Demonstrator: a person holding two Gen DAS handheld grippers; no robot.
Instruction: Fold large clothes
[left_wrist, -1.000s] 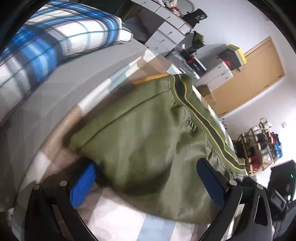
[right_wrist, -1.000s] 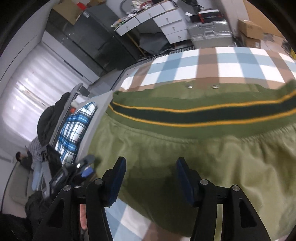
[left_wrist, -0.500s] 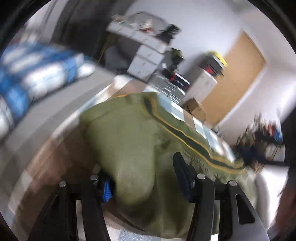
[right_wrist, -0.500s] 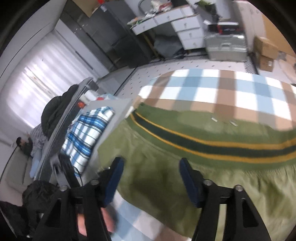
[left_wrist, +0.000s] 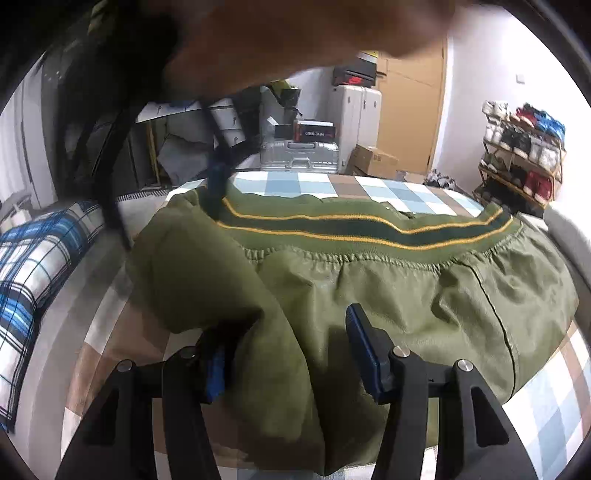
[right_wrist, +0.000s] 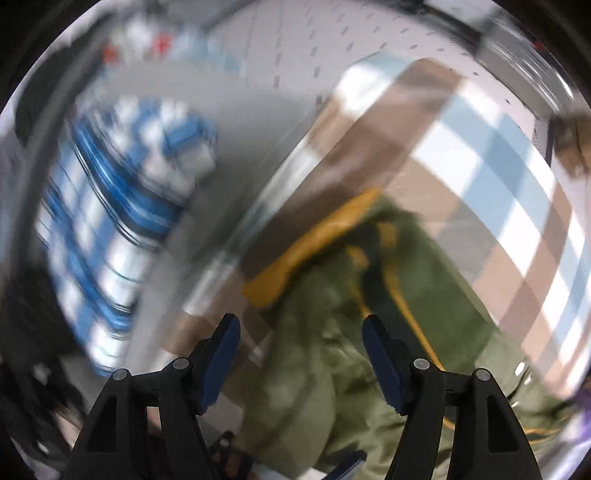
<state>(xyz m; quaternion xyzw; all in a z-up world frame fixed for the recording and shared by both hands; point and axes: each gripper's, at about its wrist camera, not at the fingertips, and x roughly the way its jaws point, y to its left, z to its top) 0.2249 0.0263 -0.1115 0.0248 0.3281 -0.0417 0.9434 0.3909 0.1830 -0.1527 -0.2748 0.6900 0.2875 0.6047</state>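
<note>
No lettering could be read anywhere. A dark box (left_wrist: 315, 130) on the silver case (left_wrist: 299, 157) bore a reddish label, too blurred to make out.

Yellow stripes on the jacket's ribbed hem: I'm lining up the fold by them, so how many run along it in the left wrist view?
2. Upper stripe runs along the far side of the dark band, lower stripe along its near side, on the green jacket. Their left ends are hidden.

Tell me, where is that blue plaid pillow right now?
In the left wrist view, the blue plaid pillow lies at the far left, on the grey sheet beside the checked blanket, just left of the green jacket.
</note>
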